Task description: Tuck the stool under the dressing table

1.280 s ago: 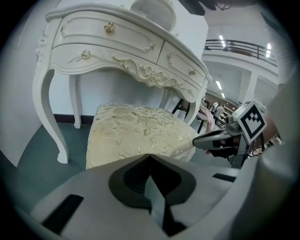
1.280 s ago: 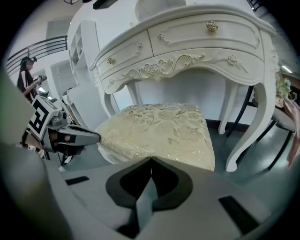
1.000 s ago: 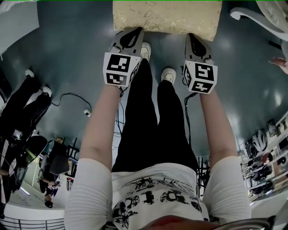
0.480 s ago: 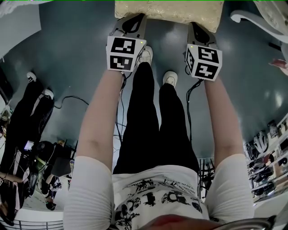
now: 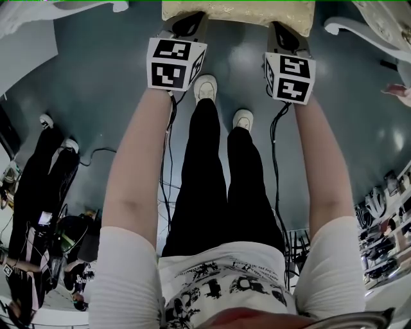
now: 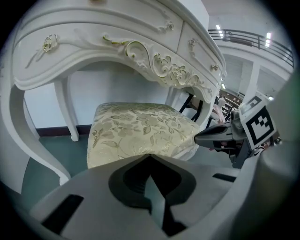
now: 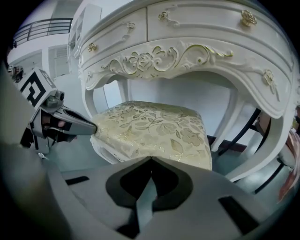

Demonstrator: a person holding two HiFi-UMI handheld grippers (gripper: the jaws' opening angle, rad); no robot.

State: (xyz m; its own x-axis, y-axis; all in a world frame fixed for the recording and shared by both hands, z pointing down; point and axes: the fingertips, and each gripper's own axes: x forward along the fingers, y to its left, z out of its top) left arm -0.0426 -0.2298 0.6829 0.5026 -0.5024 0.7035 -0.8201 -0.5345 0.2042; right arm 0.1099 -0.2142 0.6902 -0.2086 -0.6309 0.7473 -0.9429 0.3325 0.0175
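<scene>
Over the last second you drove the stool (image 5: pixel 237 9) farther off, and its gold-patterned seat slid toward the far edge of the head view as you stepped after it. The left gripper (image 5: pixel 190 22) and right gripper (image 5: pixel 285 36) were both pinched shut on nothing, butting the seat's near edge. The seat sat partly beneath the dressing table (image 7: pixel 197 51), so the tuck looked well along

A large showroom-like hall, with glossy floor (image 5: pixel 96 77), upper-level railing (image 6: pixel 248 37), ornate white dressing table (image 7: pixel 197 28) and stocked shelves (image 5: pixel 385 231).
</scene>
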